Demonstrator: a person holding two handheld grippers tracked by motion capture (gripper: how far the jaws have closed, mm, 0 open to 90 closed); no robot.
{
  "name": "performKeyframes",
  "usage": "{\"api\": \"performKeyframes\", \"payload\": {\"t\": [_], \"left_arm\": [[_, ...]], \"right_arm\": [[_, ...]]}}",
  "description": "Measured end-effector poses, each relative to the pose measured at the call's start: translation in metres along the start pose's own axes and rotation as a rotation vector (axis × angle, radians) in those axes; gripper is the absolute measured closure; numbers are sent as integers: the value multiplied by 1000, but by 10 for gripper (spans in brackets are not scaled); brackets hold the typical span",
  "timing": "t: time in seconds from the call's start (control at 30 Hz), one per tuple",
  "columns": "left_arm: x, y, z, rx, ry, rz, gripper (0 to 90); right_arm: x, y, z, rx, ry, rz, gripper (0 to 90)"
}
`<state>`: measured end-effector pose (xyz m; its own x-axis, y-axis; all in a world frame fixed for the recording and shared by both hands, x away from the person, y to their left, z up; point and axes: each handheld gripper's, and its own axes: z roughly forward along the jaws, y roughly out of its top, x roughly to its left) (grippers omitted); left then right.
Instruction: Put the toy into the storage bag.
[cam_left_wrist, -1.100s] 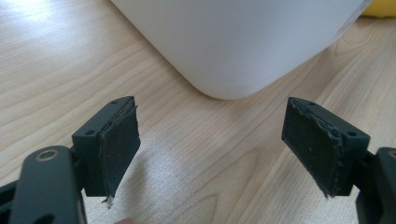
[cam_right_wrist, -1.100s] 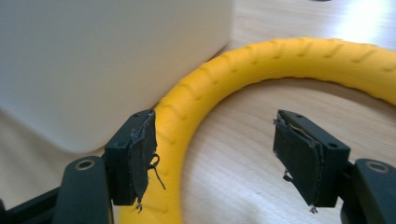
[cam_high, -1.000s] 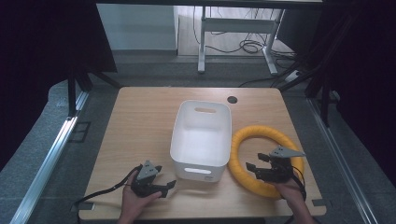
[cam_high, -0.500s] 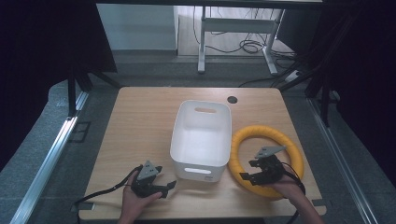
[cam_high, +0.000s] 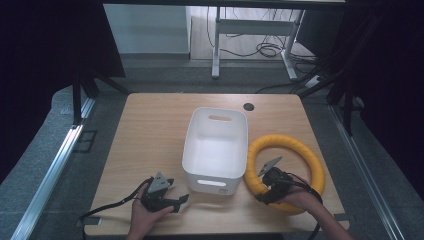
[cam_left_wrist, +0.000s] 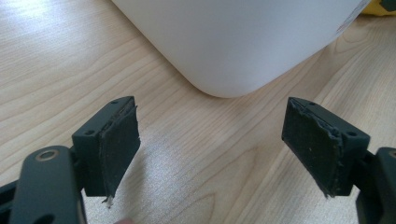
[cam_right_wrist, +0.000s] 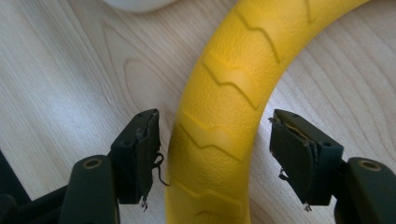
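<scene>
— Near the counter's (cam_high: 150, 130) right front corner, where was the yellow ring (cam_high: 287, 170)?
— Flat beside the white bin (cam_high: 215, 147). The right hand-held gripper (cam_right_wrist: 215, 158) straddled its near arc, jaws just narrowing, pads not yet pressing.
— And the left hand-held gripper (cam_left_wrist: 210, 144)?
— Spread, idle. Next, probably: pinch, then lift.

A white bin (cam_high: 215, 145) stood upright at the centre of the wooden desk (cam_high: 150, 135), its handle slots at the near and far ends. A round dark hole (cam_high: 248, 106) lay just beyond it – and further back, floor cables (cam_high: 260, 50) trailed beneath a metal-framed stand (cam_high: 250, 27).
</scene>
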<state>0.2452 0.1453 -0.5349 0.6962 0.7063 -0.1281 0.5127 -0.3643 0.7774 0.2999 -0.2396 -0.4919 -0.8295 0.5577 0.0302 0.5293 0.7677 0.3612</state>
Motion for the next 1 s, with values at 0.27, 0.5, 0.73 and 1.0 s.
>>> {"api": "performKeyframes", "payload": {"t": [0.27, 0.5, 0.73, 1.0], "left_arm": [[0, 0, 1, 6, -3, 0, 192], [0, -1, 2, 11, -1, 3, 192], [0, -1, 3, 15, -3, 1, 191], [0, -1, 3, 15, -4, 0, 192]], "right_arm": [[2, 4, 8, 92, -1, -29, 393], [5, 8, 13, 145, -5, -38, 445], [3, 11, 14, 166, 1, -41, 458], [3, 15, 14, 198, 1, -27, 472]]}}
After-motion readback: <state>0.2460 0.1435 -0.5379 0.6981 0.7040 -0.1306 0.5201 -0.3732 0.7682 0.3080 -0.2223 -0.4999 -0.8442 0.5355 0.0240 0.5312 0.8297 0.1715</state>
